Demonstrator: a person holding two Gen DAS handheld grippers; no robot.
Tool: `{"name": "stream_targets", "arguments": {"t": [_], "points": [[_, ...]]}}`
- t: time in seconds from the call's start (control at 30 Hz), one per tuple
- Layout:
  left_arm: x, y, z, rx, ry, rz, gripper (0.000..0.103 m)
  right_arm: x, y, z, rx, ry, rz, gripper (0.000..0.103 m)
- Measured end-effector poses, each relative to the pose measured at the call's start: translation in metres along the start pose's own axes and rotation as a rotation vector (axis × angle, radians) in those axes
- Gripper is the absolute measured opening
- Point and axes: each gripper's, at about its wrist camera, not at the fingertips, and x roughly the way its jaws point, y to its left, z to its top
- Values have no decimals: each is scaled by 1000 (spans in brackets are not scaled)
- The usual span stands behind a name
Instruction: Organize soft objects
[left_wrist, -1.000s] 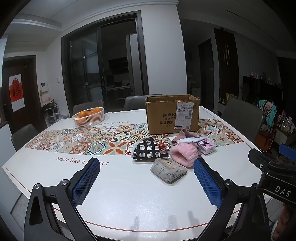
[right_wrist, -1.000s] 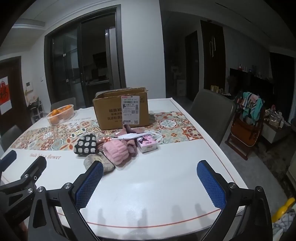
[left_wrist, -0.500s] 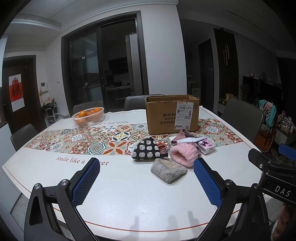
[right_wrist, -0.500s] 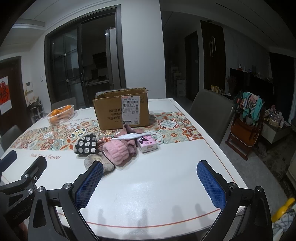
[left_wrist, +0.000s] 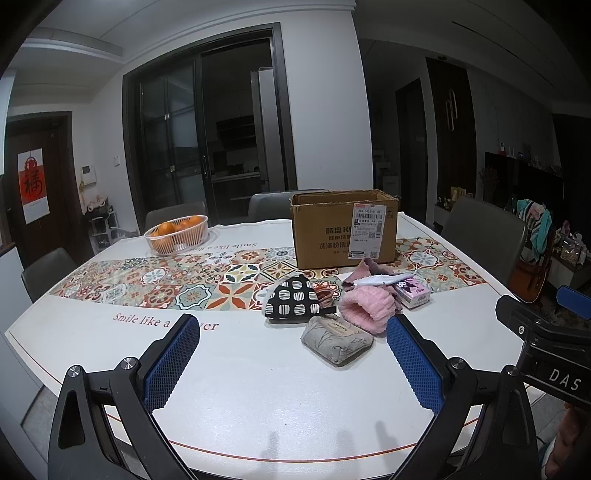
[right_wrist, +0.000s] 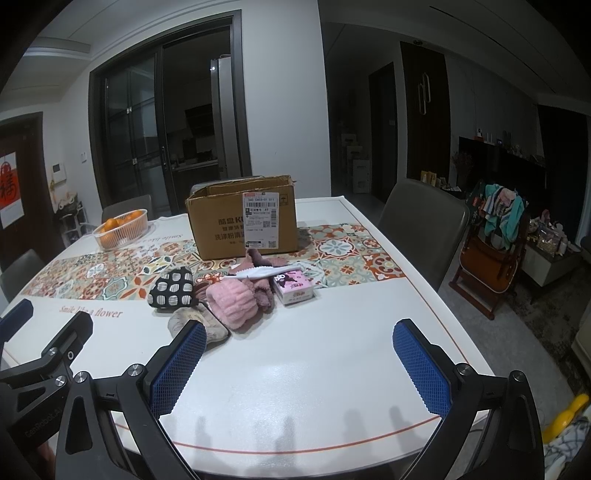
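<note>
A pile of soft things lies mid-table: a black-and-white patterned pouch, a grey fabric pouch, a fluffy pink item, mauve cloth, a white packet and a pink tissue pack. An open cardboard box stands behind them. My left gripper is open and empty, near the table's front edge. My right gripper is open and empty, to the right of the pile.
A white basket of oranges stands at the back left on the white table with its patterned runner. Grey chairs surround the table. A high chair stands to the right.
</note>
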Motion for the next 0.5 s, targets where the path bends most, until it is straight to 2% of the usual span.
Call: {"name": "stream_targets", "arguments": {"t": [0.5], "points": [[0,0,0,1,1,-2,103,-1,0,0,1,-1,0,103]]}}
